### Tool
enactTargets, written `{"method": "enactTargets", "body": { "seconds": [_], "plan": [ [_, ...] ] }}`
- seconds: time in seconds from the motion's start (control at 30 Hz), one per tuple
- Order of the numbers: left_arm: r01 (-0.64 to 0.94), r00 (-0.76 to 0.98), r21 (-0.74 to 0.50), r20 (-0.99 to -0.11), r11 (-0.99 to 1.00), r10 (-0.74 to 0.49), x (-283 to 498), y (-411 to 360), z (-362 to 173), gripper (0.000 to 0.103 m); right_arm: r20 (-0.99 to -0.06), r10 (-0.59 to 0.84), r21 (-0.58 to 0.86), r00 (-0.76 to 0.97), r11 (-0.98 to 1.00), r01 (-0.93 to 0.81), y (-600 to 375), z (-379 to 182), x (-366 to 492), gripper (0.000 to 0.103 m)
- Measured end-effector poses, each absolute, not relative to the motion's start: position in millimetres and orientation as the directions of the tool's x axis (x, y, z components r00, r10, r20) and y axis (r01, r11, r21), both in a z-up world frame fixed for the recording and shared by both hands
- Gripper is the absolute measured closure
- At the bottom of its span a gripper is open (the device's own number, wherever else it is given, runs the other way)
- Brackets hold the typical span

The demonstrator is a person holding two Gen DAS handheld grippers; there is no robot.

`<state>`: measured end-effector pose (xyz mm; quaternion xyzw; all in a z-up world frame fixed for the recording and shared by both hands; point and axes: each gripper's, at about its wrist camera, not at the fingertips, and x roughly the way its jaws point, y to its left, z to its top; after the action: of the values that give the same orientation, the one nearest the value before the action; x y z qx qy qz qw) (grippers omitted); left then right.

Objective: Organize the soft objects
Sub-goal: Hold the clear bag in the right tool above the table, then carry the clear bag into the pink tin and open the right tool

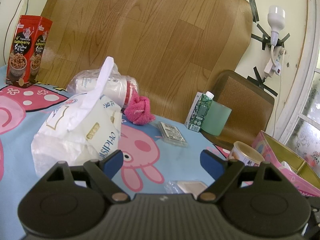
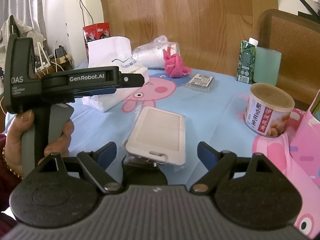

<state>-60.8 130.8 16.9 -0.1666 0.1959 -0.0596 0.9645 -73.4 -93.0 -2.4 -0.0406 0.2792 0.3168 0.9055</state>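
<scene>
Both grippers hover with fingers spread wide and empty above the cluttered surface (image 1: pixel 180 156)

The pink knotted cloth (image 1: pixel 140 110) lies far back, touching the white tissue pack (image 1: pixel 84 124) and a plastic-wrapped roll (image 1: pixel 104 84); a reach from the left gripper (image 1: pixel 162 160) could snag the pack's loose flap and drag it along, I judge; the right gripper (image 2: pixel 157 153), tilted down over the wrapped white card (image 2: pixel 158 132), might nudge the peanut can (image 2: pixel 268 110); the person's left hand (image 2: pixel 26 132) grips its handle upright.
</scene>
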Motion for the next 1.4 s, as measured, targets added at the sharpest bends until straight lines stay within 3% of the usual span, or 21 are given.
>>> {"method": "enactTargets", "body": {
  "seconds": [0.53, 0.63, 0.73, 0.87, 1.17, 1.2, 1.27, 1.3, 1.4],
  "plan": [
    [0.047, 0.914, -0.355, -0.362, 0.934, -0.183, -60, 132, 17, 0.019, -0.532, 0.576, 0.188, 0.621, 0.795, -0.577, -102, -7, -71, 0.013],
    [0.041, 0.903, -0.394, -0.378, 0.918, -0.203, -58, 138, 17, 0.024, -0.545, 0.583, 0.219, 0.602, 0.793, -0.569, -99, -13, -67, 0.013],
    [0.047, 0.876, -0.511, -0.391, 0.858, -0.281, -61, 153, 19, 0.029, -0.550, 0.583, 0.234, 0.598, 0.795, -0.559, -97, -17, -62, 0.013],
    [0.015, 0.798, -0.552, -0.496, 0.834, -0.342, -60, 158, 21, 0.050, -0.534, 0.609, 0.259, 0.587, 0.778, -0.572, -96, -15, -62, 0.013],
    [0.076, 0.689, -0.572, -0.561, 0.816, -0.458, -62, 127, 19, 0.051, -0.500, 0.635, 0.290, 0.589, 0.764, -0.577, -102, -20, -65, 0.013],
    [0.071, 0.680, -0.570, -0.573, 0.818, -0.458, -60, 123, 17, 0.051, -0.495, 0.638, 0.294, 0.589, 0.761, -0.577, -103, -20, -65, 0.014],
    [0.068, 0.659, -0.577, -0.587, 0.814, -0.471, -58, 118, 12, 0.055, -0.485, 0.648, 0.303, 0.587, 0.755, -0.582, -103, -21, -65, 0.027],
    [0.066, 0.654, -0.574, -0.593, 0.816, -0.470, -56, 116, 10, 0.062, -0.481, 0.653, 0.310, 0.585, 0.751, -0.583, -103, -20, -65, 0.029],
    [0.070, 0.661, -0.558, -0.595, 0.827, -0.457, -57, 113, 16, 0.070, -0.466, 0.652, 0.295, 0.598, 0.752, -0.590, -100, -18, -69, 0.032]
  ]
}}
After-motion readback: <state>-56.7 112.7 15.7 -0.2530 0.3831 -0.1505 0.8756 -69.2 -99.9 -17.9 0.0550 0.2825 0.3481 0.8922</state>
